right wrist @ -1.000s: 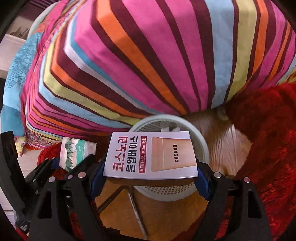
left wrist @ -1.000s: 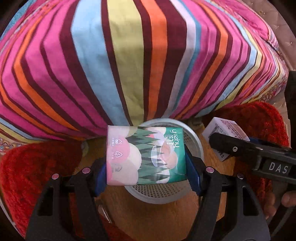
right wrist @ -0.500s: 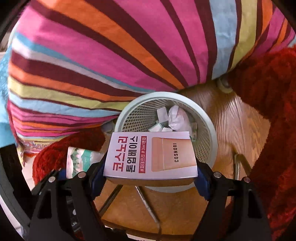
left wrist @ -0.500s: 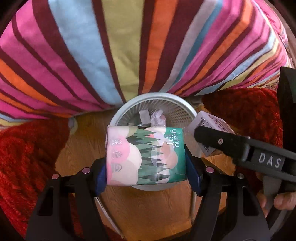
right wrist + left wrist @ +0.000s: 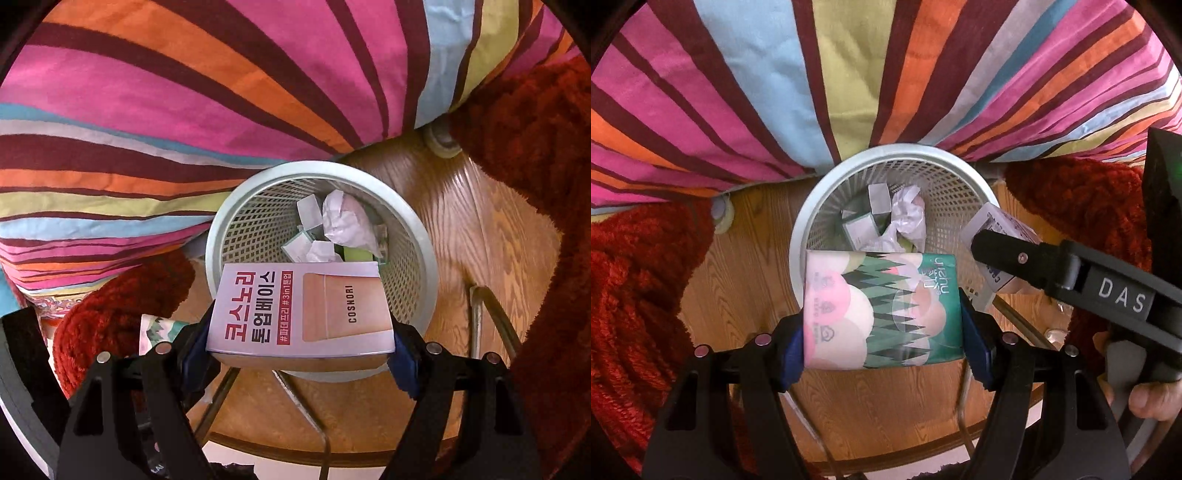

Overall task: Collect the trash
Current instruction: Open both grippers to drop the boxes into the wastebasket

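My left gripper [image 5: 882, 332] is shut on a green and pink tissue pack [image 5: 882, 310], held above the near rim of a white mesh waste basket [image 5: 945, 170]. My right gripper [image 5: 301, 343] is shut on a white and tan cosmetics box [image 5: 303, 314], which hangs over the near rim of the same basket [image 5: 413, 229]. Inside the basket lie crumpled paper [image 5: 347, 221] and small boxes [image 5: 862, 229]. In the left wrist view the right gripper [image 5: 1004, 254] and its box [image 5: 1001, 225] show at the right. The tissue pack [image 5: 159, 328] peeks in at the left of the right wrist view.
A striped bedspread [image 5: 849, 74] hangs right behind the basket. Red shaggy rugs [image 5: 631, 280] lie on both sides on the wooden floor [image 5: 491, 229]. Thin metal legs [image 5: 491, 314] stand near the basket. A person's hand [image 5: 1145, 398] holds the right gripper's handle.
Both grippers have sunk and tipped downward with their items still held. The basket's inside, hidden a second ago, has come into sight, and the basket looks larger and closer.
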